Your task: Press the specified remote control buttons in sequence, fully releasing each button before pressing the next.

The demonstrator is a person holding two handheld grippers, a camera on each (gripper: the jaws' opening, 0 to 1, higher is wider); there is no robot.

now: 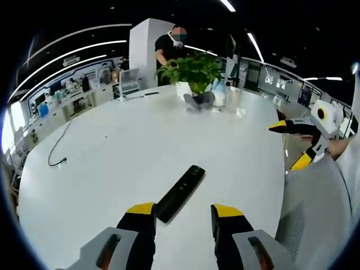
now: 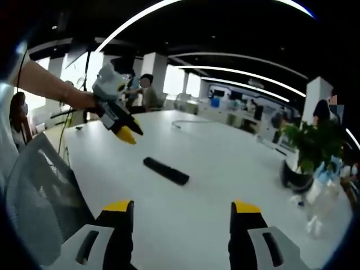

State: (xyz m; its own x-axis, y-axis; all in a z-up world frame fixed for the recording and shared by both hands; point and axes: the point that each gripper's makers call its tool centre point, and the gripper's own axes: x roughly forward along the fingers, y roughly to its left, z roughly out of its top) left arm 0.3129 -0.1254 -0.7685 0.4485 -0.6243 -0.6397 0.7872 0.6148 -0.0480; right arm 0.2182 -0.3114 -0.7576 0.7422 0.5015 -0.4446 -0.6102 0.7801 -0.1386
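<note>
Remote (image 1: 180, 193) alone mid-table (image 1: 124, 152) | plant (image 1: 194, 70), cable (image 1: 59, 147) well apart

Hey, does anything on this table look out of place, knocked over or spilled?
Nothing stands out. The remote lies flat on the white table, the potted plant stands upright, and both tools are open and clear of it.

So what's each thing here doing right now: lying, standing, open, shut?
Slim black plastic remote control: lying flat on the table, untouched.
Left hand-held gripper: open, hovering above the remote's near end.
Right hand-held gripper: open, holding nothing.
Green leafy potted plant: standing upright.
Round white table: bearing all these.
</note>
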